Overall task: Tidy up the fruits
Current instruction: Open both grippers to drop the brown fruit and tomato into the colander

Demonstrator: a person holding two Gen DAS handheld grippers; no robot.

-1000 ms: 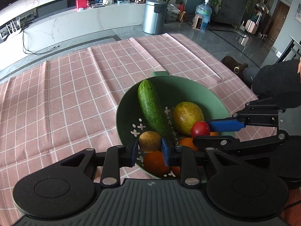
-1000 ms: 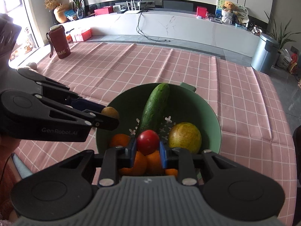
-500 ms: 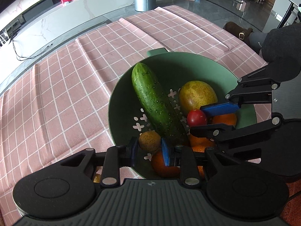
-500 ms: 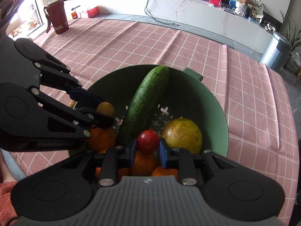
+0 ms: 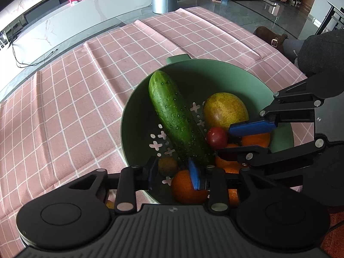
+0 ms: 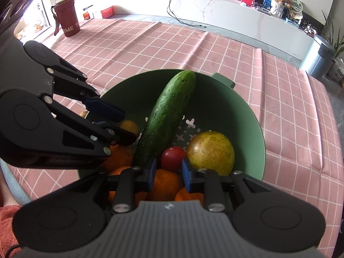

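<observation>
Inside the green colander (image 5: 215, 75), low between the parting pads of the left gripper (image 5: 172, 169): kiwi (image 5: 167, 166), released; right gripper (image 6: 167, 168) just beside, clenched on the tomato (image 6: 173, 158).

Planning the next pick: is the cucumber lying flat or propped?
Propped: the cucumber slants, far end against the green bowl wall, near end down by the oranges.
</observation>
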